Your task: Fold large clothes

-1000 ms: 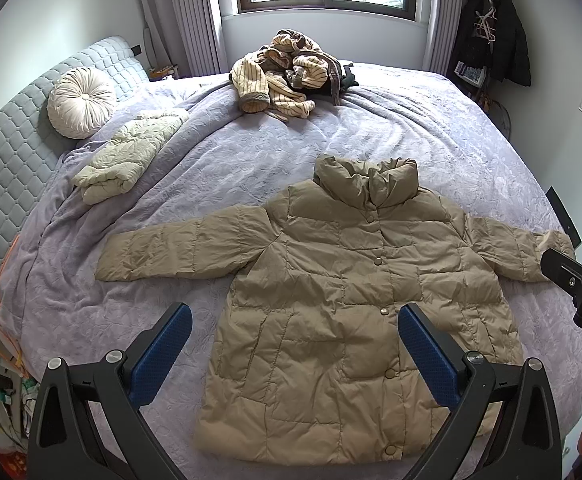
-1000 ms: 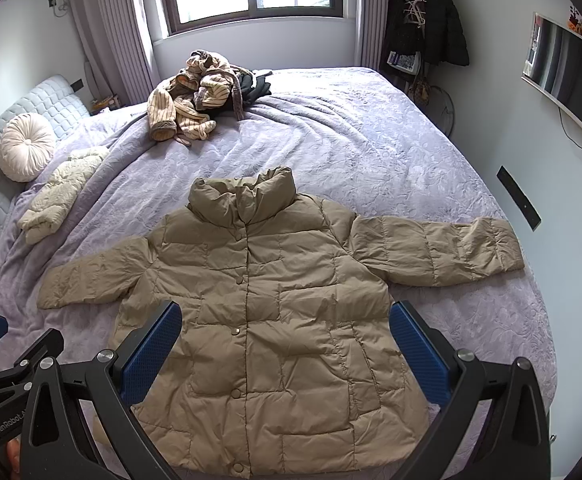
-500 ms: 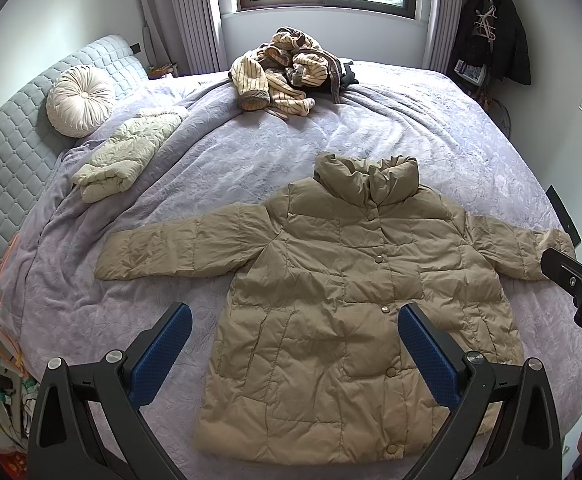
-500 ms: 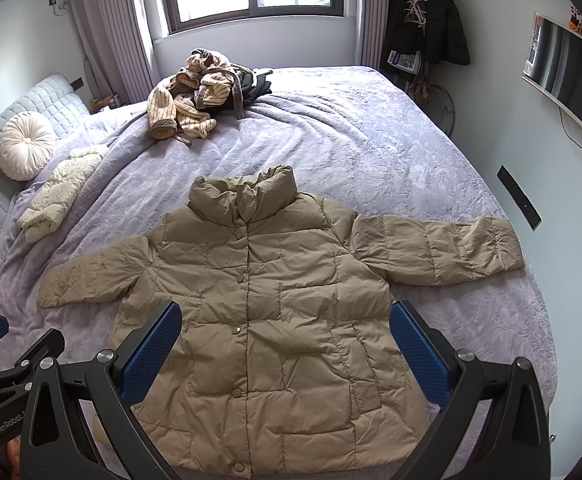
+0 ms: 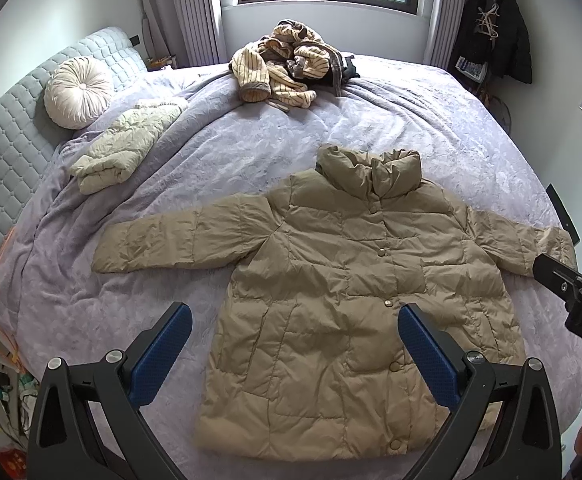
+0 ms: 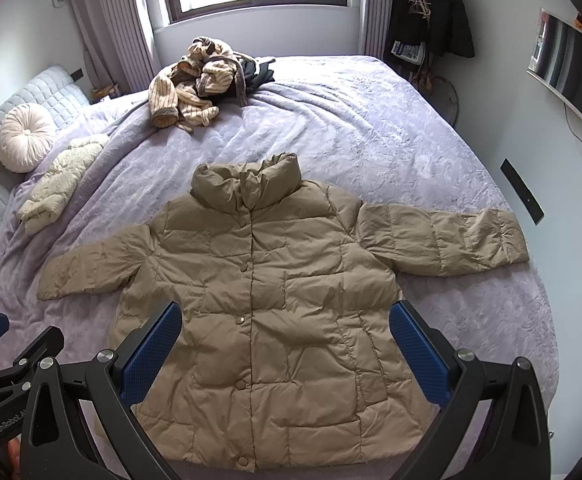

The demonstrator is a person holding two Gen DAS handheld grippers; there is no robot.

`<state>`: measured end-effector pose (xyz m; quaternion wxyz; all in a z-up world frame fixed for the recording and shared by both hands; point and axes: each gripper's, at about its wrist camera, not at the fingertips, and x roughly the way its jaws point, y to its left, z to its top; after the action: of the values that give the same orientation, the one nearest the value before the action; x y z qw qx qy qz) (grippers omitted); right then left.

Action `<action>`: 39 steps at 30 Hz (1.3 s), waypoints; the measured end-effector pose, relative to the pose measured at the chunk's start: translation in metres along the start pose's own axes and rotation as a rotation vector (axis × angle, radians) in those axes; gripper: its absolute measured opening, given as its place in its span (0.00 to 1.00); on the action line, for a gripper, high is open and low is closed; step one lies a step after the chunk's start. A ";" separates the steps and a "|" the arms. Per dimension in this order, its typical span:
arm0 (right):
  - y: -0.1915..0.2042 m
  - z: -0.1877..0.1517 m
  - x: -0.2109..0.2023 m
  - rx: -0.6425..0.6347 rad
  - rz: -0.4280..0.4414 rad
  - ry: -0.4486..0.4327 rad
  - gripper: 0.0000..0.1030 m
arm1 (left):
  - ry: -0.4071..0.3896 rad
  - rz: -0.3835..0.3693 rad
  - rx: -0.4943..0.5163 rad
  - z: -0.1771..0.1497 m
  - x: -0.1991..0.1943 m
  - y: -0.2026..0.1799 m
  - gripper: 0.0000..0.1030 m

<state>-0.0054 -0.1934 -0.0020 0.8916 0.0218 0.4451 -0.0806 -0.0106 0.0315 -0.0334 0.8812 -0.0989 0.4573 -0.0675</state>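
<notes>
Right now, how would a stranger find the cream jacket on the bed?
Start at the grey headboard with its round cushion. Just beside the cushion lies the cream jacket: already folded, paler and smaller than the spread tan coat.

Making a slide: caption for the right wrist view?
Open right gripper hovers over a buttoned tan puffer jacket spread flat on a purple bed.

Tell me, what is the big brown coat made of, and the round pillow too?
The brown coat looks like thin, smooth woven cloth with soft filling inside: it is stitched into puffy squares, wrinkles finely and has a faint sheen. It closes with snap buttons. The round pillow looks like velvety cream cloth, gathered in folds to a button in the middle. The pictures can't tell me what the filling is.
</notes>
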 end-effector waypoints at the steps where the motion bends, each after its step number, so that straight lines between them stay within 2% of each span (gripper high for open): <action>1: 0.002 -0.004 0.002 -0.007 -0.002 0.004 1.00 | -0.012 0.008 0.010 0.004 0.000 0.001 1.00; 6: 0.015 -0.003 0.011 -0.040 0.003 0.040 1.00 | -0.024 0.045 0.040 0.009 0.006 0.014 1.00; 10: 0.026 -0.003 0.021 -0.044 0.040 0.075 1.00 | 0.006 0.066 0.032 0.011 0.020 0.030 1.00; 14: 0.037 -0.002 0.041 -0.030 0.098 0.141 1.00 | 0.056 0.065 -0.003 0.014 0.047 0.060 1.00; 19: 0.076 -0.009 0.078 -0.088 0.229 0.271 1.00 | 0.054 0.032 -0.120 0.018 0.091 0.117 1.00; 22: 0.103 -0.017 0.101 -0.111 0.294 0.363 1.00 | 0.080 0.048 -0.196 0.018 0.120 0.154 1.00; 26: 0.135 -0.025 0.131 -0.142 0.315 0.449 1.00 | 0.104 0.054 -0.279 0.018 0.161 0.205 1.00; 30: 0.157 -0.024 0.162 -0.155 0.319 0.472 1.00 | 0.117 0.025 -0.379 0.020 0.199 0.260 1.00; 33: 0.173 -0.022 0.190 -0.169 0.302 0.501 1.00 | 0.103 -0.024 -0.478 0.026 0.227 0.304 1.00; 39: 0.200 -0.013 0.225 -0.198 0.313 0.476 0.99 | 0.068 -0.096 -0.636 0.037 0.276 0.374 1.00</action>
<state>0.1498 -0.0225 -0.1953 0.7617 0.0213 0.6384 0.1088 0.1887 0.3416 -0.3198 0.7863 -0.3883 0.4795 0.0338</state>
